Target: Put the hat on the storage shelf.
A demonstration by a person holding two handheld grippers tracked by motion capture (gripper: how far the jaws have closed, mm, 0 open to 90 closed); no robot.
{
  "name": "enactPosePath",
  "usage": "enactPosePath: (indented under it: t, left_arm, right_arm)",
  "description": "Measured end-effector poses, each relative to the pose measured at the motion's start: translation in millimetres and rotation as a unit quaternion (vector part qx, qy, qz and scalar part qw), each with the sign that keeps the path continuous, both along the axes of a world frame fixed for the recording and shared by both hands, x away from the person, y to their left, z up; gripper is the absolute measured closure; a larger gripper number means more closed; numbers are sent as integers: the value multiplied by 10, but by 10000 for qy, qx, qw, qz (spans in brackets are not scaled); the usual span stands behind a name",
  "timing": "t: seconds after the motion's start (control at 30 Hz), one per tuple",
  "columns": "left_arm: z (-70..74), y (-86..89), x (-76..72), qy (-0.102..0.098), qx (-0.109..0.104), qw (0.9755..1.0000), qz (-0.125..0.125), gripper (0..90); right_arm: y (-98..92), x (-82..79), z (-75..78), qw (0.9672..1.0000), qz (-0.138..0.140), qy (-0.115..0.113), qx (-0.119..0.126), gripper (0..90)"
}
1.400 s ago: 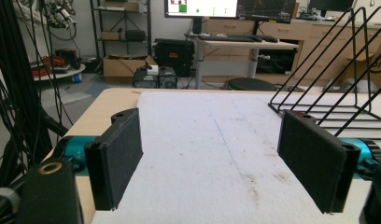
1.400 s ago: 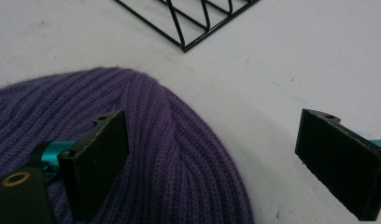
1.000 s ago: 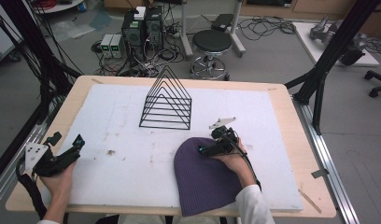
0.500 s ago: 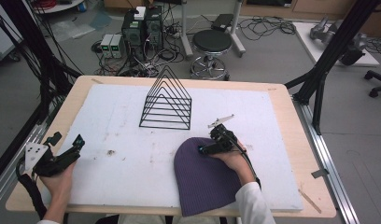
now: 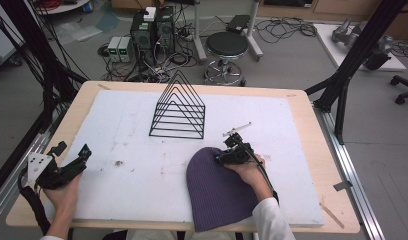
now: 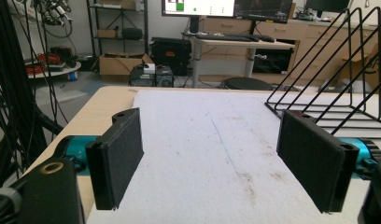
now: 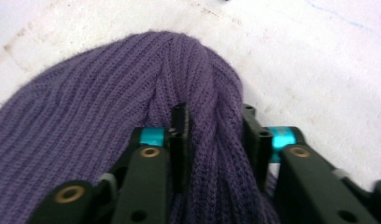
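The left gripper (image 5: pixel 72 162) is a black handheld tool carrying a pale grey three-cornered plate (image 5: pixel 38 162) on top, with a thick black cable (image 5: pixel 32 207) looping from its rear. In the left gripper view, its two jaws are flat black rectangular pads (image 6: pixel 118 156) with a matte foam-like face, mounted on teal anodised cylinders (image 6: pixel 76 144); a brass-coloured ring (image 6: pixel 52 168) sits in the black housing. The right gripper (image 7: pixel 219 140) shows the same black body, teal collars (image 7: pixel 282 137) and brass-rimmed screw holes (image 7: pixel 150 152). A thin black cable (image 5: pixel 264 175) trails from it. The person's right arm wears a white sleeve (image 5: pixel 269 222).
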State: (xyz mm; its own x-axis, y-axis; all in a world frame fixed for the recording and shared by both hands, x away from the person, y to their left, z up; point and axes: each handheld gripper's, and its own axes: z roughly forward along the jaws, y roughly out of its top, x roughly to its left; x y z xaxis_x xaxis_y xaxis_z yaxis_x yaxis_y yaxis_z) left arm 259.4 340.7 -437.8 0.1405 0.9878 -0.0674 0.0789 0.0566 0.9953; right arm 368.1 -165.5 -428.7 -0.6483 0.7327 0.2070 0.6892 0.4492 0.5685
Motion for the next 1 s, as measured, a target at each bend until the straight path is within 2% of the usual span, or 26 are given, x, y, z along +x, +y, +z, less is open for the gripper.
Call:
enactPosePath:
  t: [0.1, 0.4, 0.43, 0.47, 0.57, 0.67, 0.7, 0.87, 0.9, 0.93, 0.97, 1.0]
  left_arm:
    - [-2, -2, 2, 9, 1, 10000, -1, 228]
    - [-2, -5, 2, 8, 5, 10000, -6, 228]
    - [-3, -4, 3, 12, 0, 10000, -10, 228]
    - [-4, -4, 3, 13, -5, 10000, -10, 228]
    - [-4, -4, 7, 14, -4, 10000, -21, 228]
    - [0, -4, 0, 1, 3, 10000, -7, 228]
    - [0, -5, -1, 5, 4, 10000, -3, 228]
    - [-5, -13, 8, 22, 17, 10000, -31, 228]
    - [-5, -13, 8, 22, 17, 10000, -31, 228]
    - [-7, -13, 10, 37, 10, 10000, -41, 228]
    - [-8, -13, 10, 34, 9, 10000, -37, 228]
    - [-7, -12, 10, 27, 8, 10000, -34, 228]
  right_arm:
    - [-2, -4, 10, 10000, -33, 58, 25, 761]
    - [25, -53, 47, 9998, 12, -151, -127, 776]
    - [27, -82, 71, 9994, 0, -289, -167, 775]
    - [27, -82, 71, 9994, 0, -289, -167, 775]
    - [17, -172, 154, 9983, -12, -561, -158, 775]
    - [-19, -239, 242, 9965, -63, -828, -53, 774]
    - [-42, -285, 296, 9953, -105, -963, 32, 775]
    - [-105, -422, 432, 9882, -214, -1511, 113, 772]
    - [-105, -422, 432, 9882, -214, -1511, 113, 772]
    - [-128, -483, 492, 9832, -259, -1798, 172, 772]
    - [-136, -499, 511, 9809, -273, -1917, 200, 772]
    - [-150, -531, 544, 9771, -335, -2083, 270, 772]
